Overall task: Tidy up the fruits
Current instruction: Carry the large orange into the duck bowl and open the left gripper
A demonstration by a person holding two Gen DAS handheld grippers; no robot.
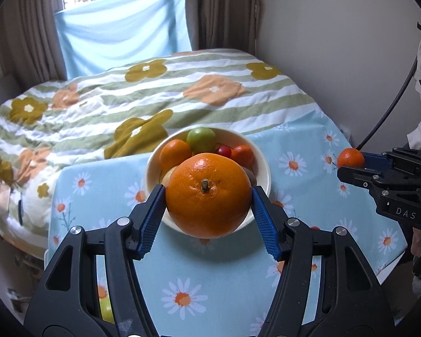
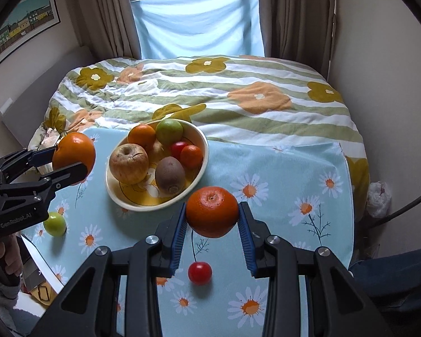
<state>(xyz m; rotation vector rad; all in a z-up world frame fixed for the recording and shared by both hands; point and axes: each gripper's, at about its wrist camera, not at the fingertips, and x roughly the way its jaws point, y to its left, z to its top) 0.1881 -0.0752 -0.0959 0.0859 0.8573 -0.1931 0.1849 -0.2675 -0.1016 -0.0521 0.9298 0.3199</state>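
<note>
Blue ribbed pads of the left gripper (image 1: 209, 196) press on either side of a large orange (image 1: 207, 195), stem end facing the camera, held in the air in front of the bowl (image 1: 263, 163). Right gripper (image 2: 212, 216): jaws clamped on a smaller tangerine (image 2: 212, 211), also clear of the surface, near the bowl's right front rim.

Bowl: cream, yellow print inside, standing on the cloth near its far edge. Contents seen from the right wrist: wrinkled apple (image 2: 128, 163), kiwi (image 2: 170, 176), green fruit (image 2: 169, 131), an orange (image 2: 141, 135), a small red fruit (image 2: 179, 148), a small tangerine (image 2: 191, 156).

Loose on the cloth: cherry tomato (image 2: 200, 273) just below the right gripper; green fruit (image 2: 54, 223) at the left edge, under the left gripper body.

Surface: low table covered by a light-blue tablecloth (image 2: 280, 224) printed with white daisies, orange centres; some creases. It butts against a bed with a striped green-and-white duvet (image 2: 238, 98) bearing mustard and peach flowers, rumpled on the left.

Room: window behind the bed, lower part covered by a pale blue sheet (image 2: 199, 25), brown curtains (image 2: 109, 14) on both sides. Off-white walls. Framed picture (image 2: 25, 22) of coloured houses on the left wall. A crumpled plastic bag (image 2: 380, 199) lies at the right, by the wall.
</note>
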